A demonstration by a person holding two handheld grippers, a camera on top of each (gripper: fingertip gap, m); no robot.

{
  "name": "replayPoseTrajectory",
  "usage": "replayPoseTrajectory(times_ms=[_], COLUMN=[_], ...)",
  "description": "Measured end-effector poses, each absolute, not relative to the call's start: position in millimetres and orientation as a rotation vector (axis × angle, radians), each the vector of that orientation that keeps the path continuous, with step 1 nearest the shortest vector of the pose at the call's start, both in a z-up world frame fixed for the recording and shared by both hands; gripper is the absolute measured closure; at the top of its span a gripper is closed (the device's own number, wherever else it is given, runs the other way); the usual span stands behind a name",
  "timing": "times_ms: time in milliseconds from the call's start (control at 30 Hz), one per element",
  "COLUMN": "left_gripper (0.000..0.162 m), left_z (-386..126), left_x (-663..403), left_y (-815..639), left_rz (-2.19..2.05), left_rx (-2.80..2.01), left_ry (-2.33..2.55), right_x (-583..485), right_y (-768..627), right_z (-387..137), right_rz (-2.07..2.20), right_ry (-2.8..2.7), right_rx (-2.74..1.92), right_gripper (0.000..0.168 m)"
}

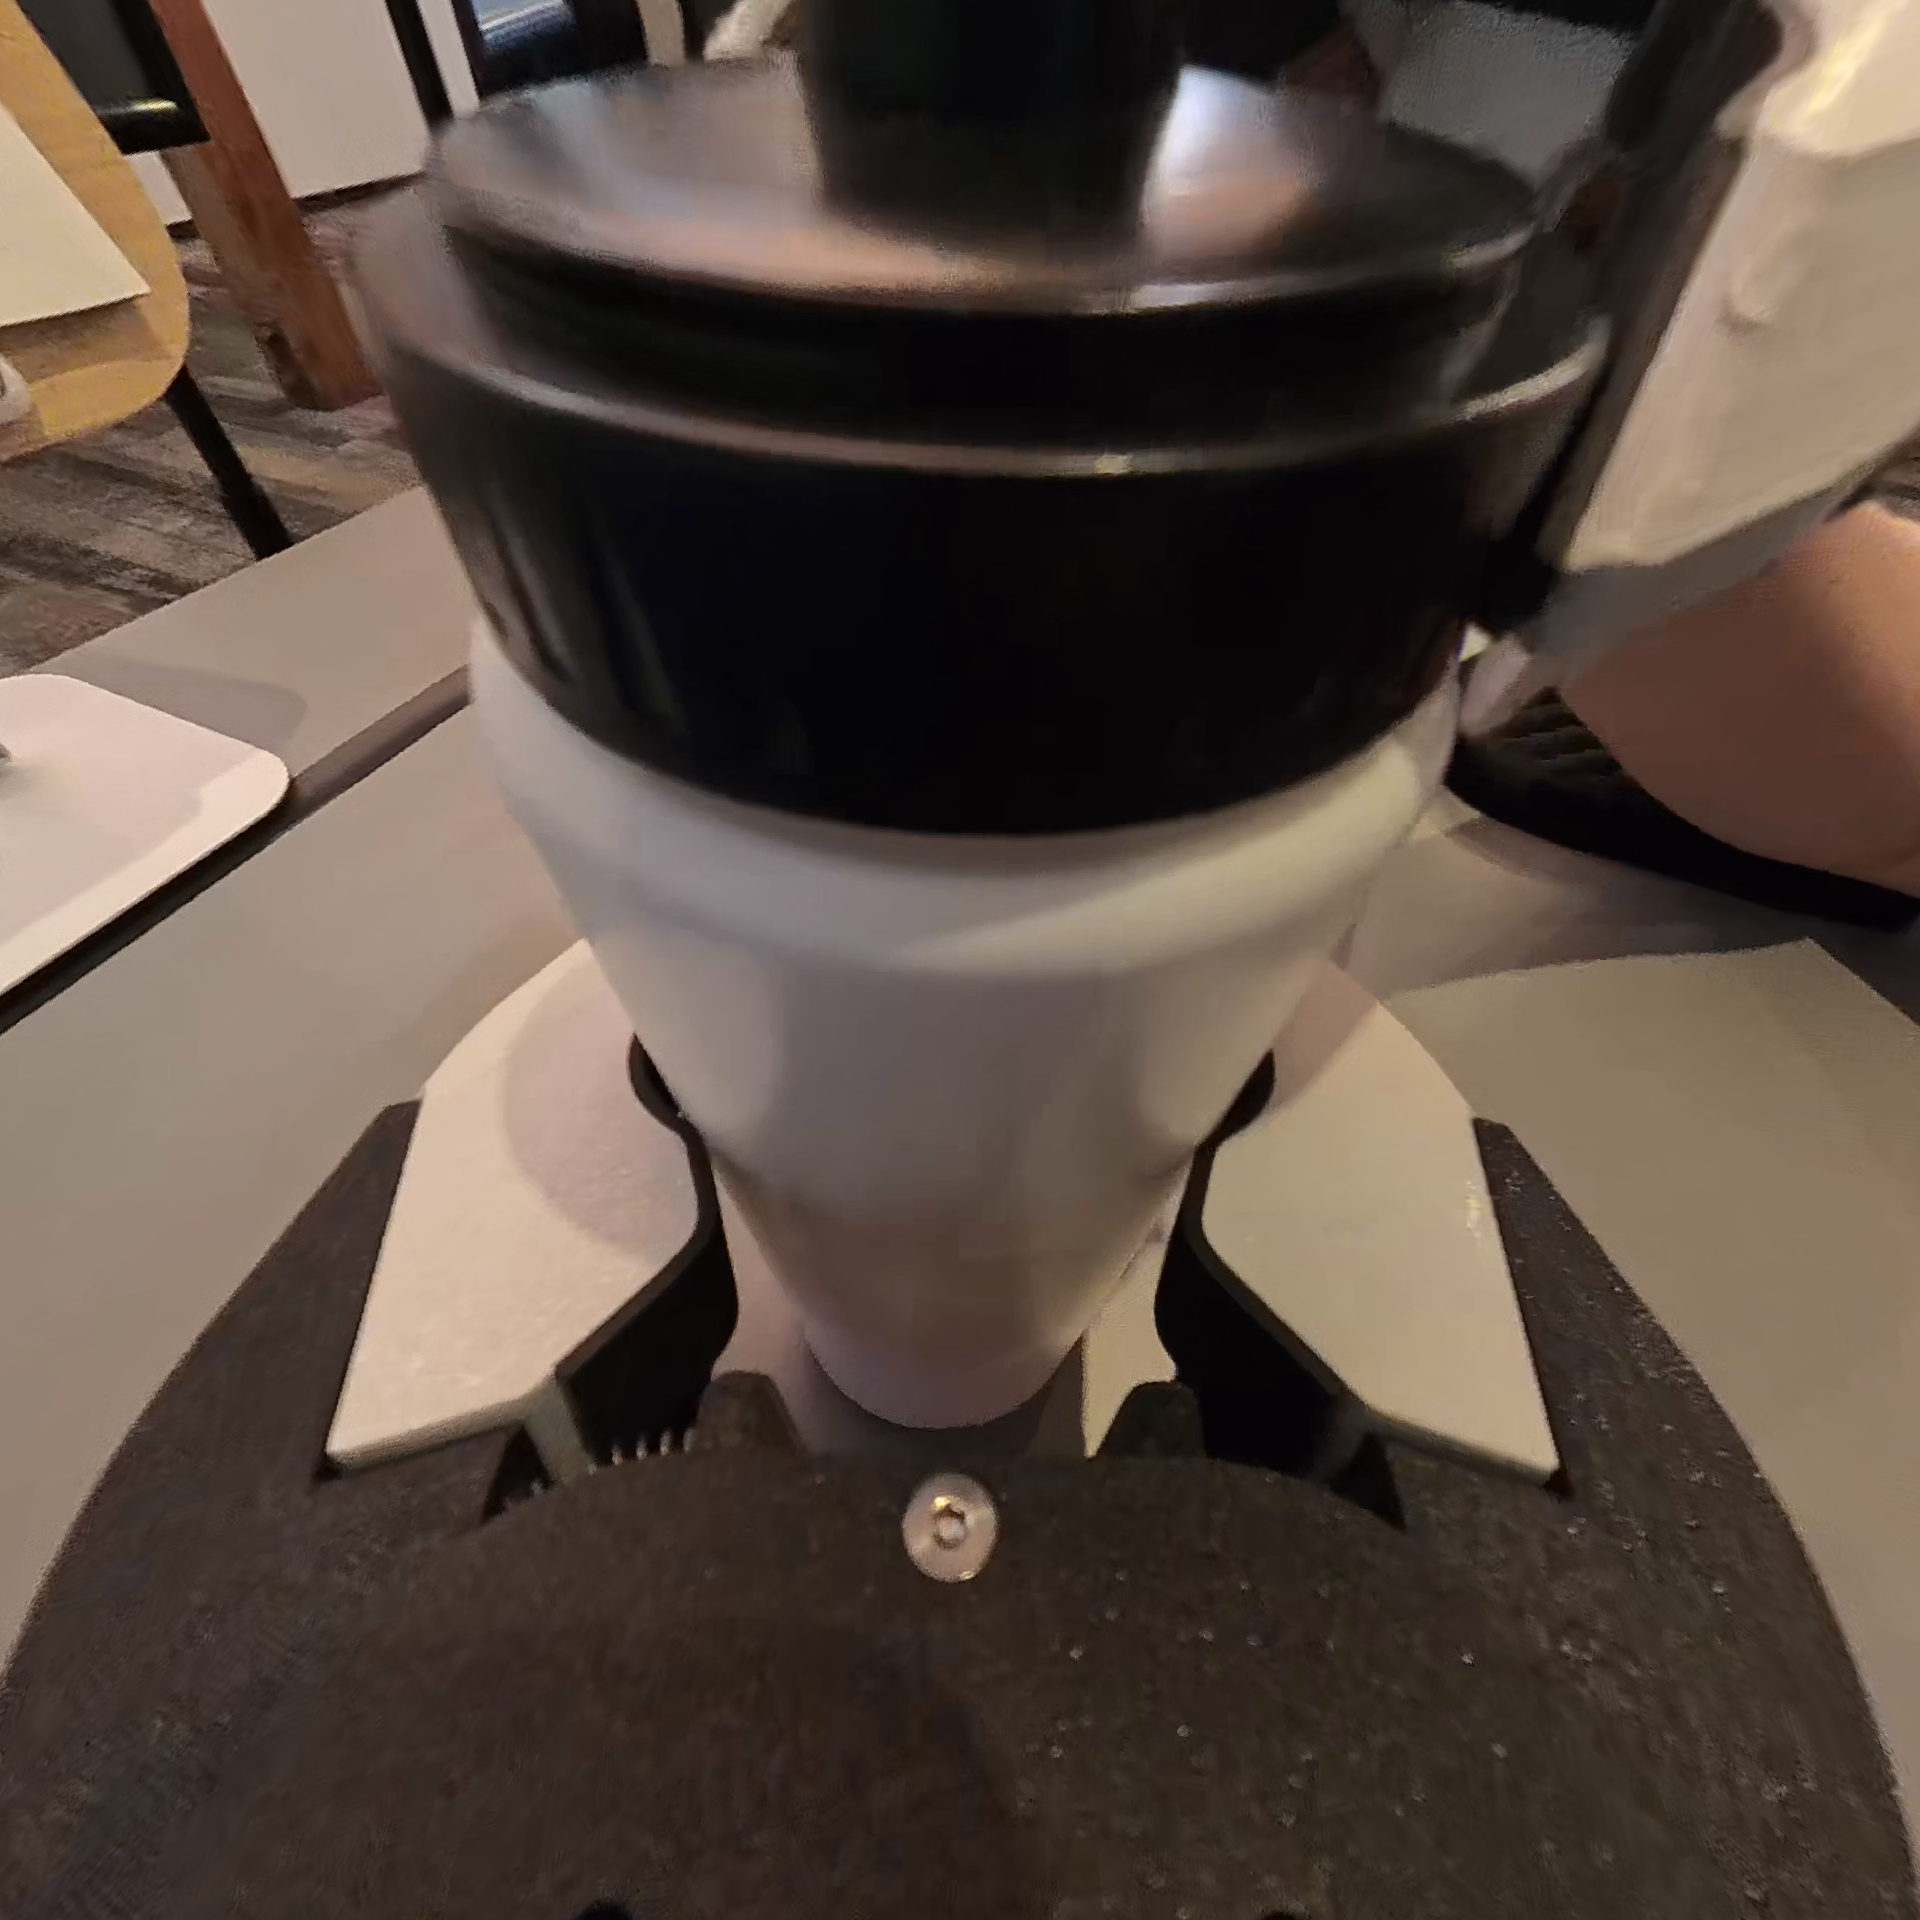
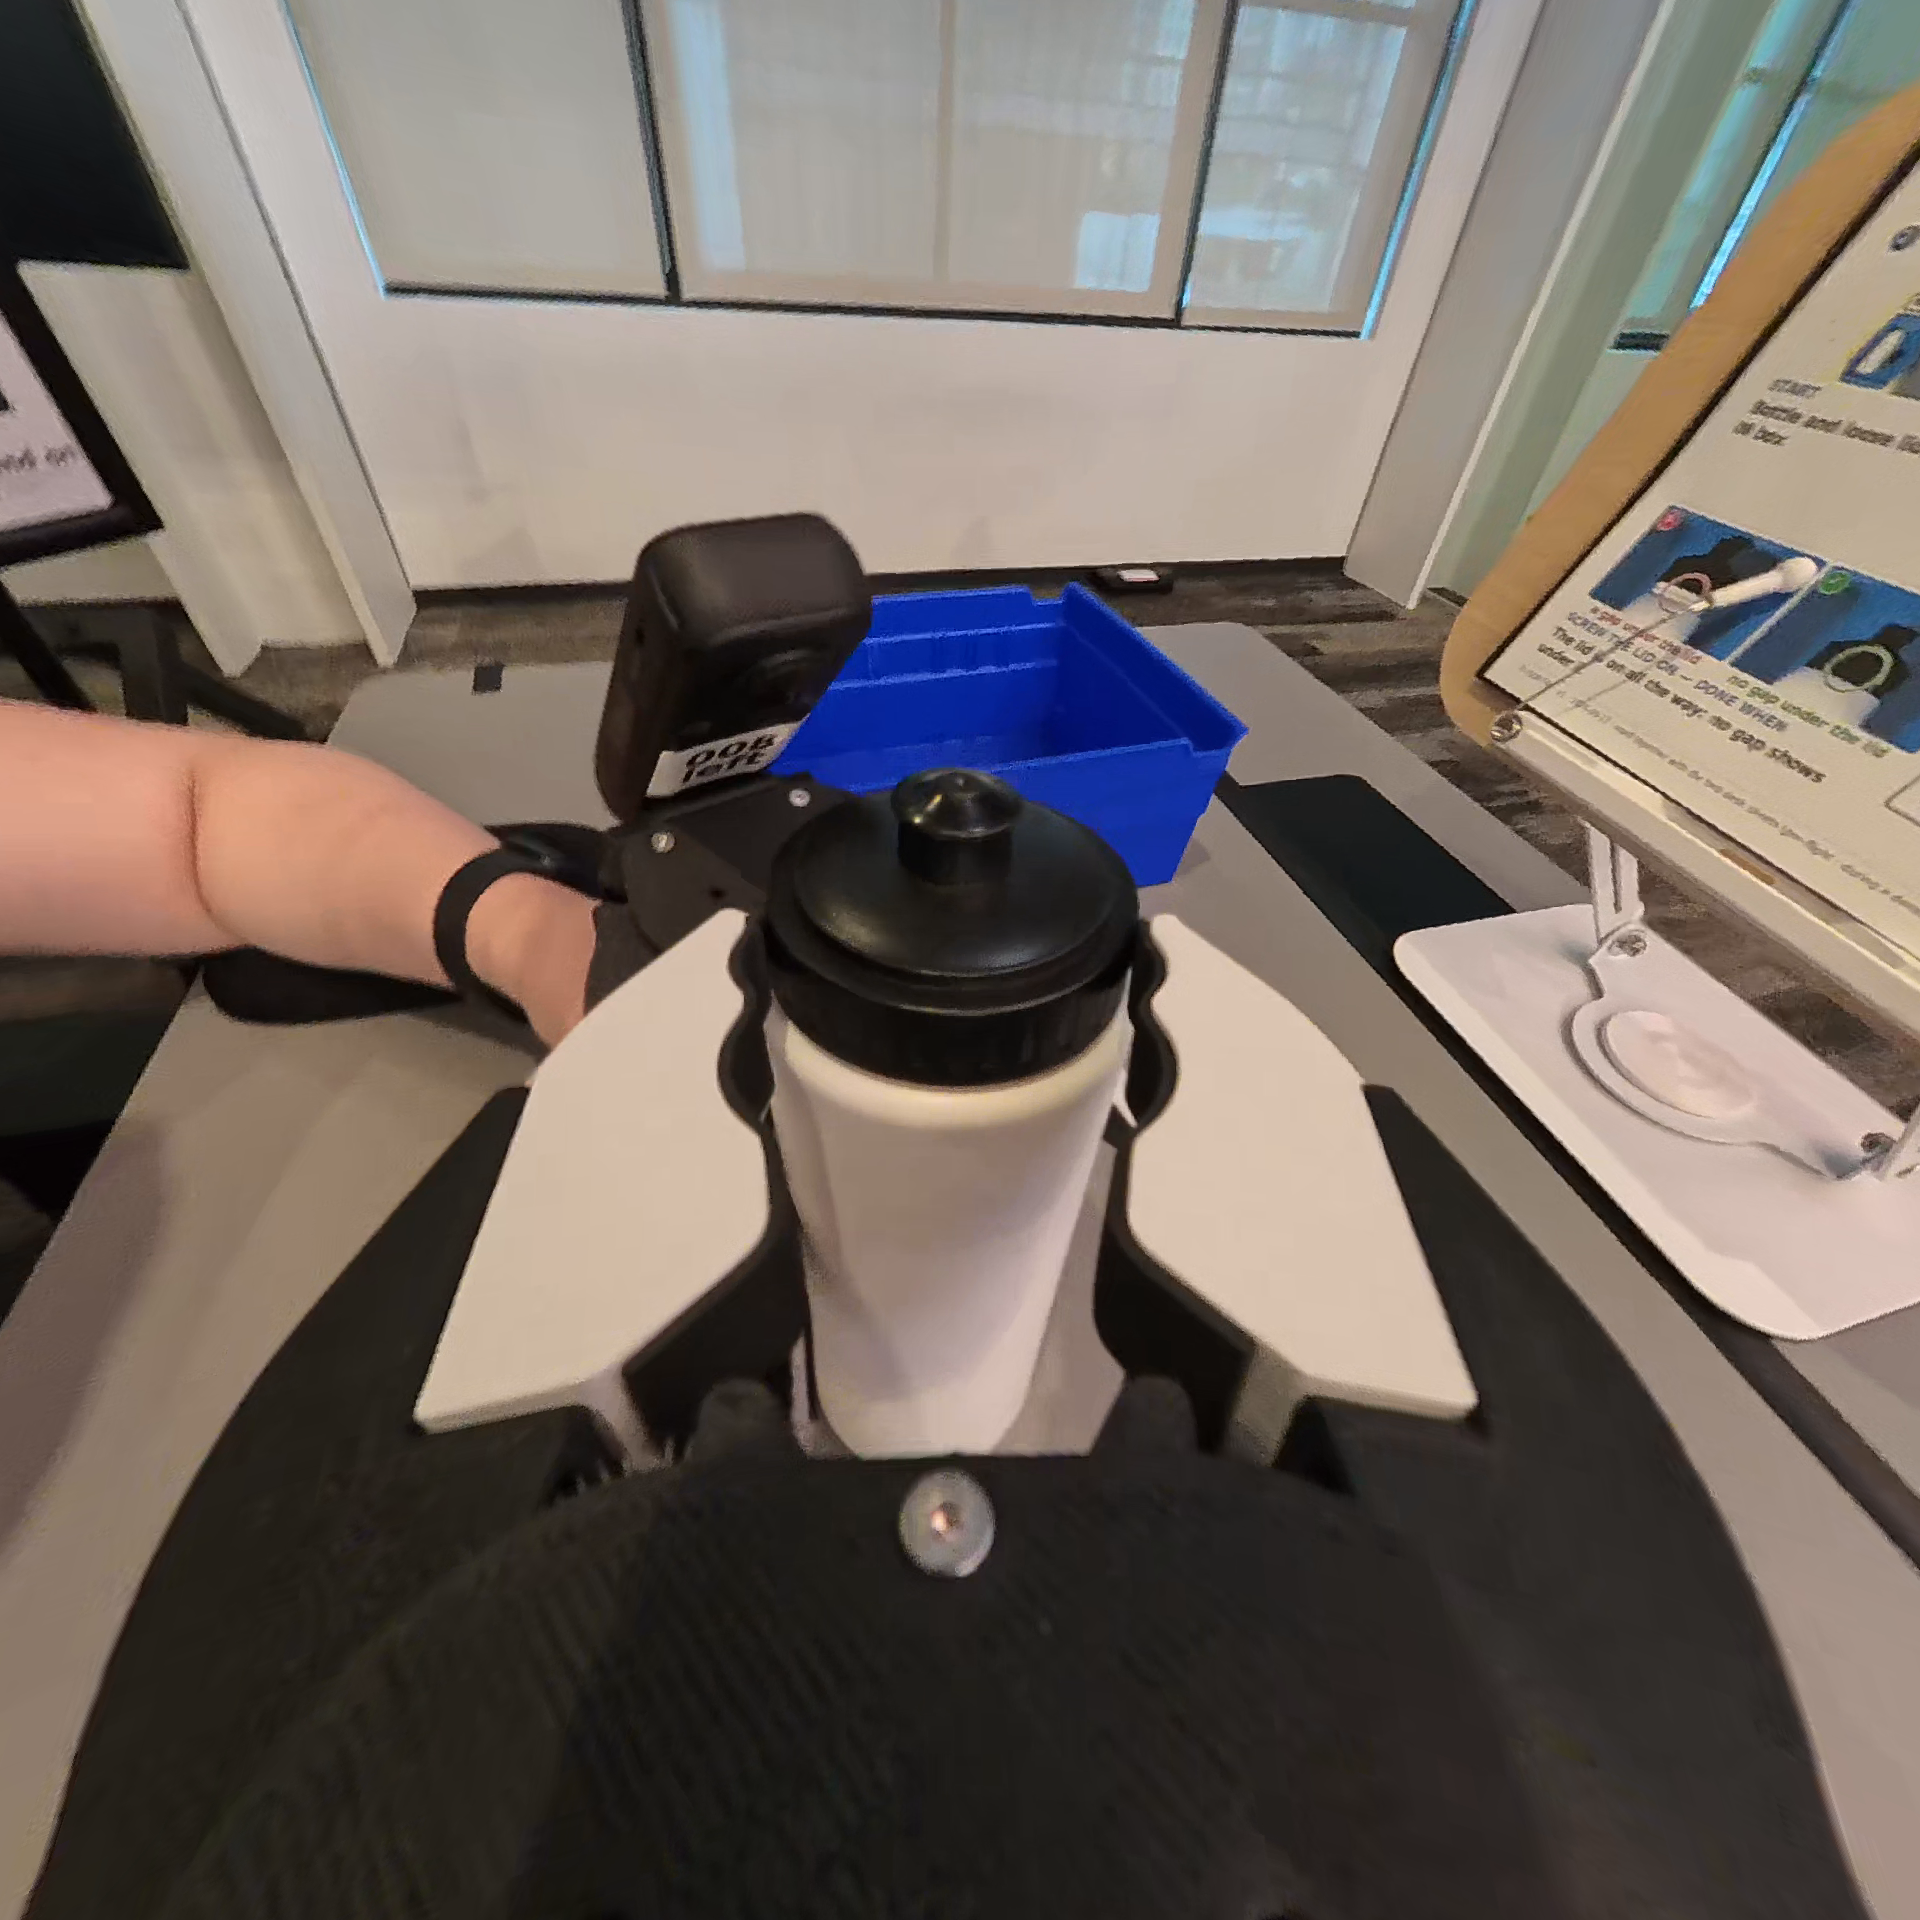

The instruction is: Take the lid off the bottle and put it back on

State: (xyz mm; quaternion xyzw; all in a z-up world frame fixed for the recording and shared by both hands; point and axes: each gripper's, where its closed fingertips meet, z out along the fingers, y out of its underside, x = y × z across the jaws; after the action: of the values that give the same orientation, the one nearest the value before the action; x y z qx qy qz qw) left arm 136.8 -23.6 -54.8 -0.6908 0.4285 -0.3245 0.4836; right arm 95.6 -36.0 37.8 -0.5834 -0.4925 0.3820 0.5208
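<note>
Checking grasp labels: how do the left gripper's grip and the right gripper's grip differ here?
The left gripper clamps the white bottle body low down; the right gripper clamps the black lid at its ribbed skirt, up top. The left gripper's pads press dents into the soft body; the right gripper's pads flank a lid that keeps its shape. Shared: both are shut on the same bottle, with the lid on it.

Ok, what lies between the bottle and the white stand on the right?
In the right wrist view, only the right gripper's own finger, then bare grey table; nothing else between bottle and stand.
</note>
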Motion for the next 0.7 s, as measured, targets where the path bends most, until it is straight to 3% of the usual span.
replayPoseTrajectory(times_ms=[700], left_gripper=[0.061], left_z=[-57], left_x=[143], left_y=[-36], left_rz=[-0.737], left_rx=[-1.702], left_ry=[1.114], right_x=[93], right_y=[-49], right_z=[40], right_rz=[0.924], right_ry=[-1.255], right_rx=[-1.393], right_gripper=[0.095])
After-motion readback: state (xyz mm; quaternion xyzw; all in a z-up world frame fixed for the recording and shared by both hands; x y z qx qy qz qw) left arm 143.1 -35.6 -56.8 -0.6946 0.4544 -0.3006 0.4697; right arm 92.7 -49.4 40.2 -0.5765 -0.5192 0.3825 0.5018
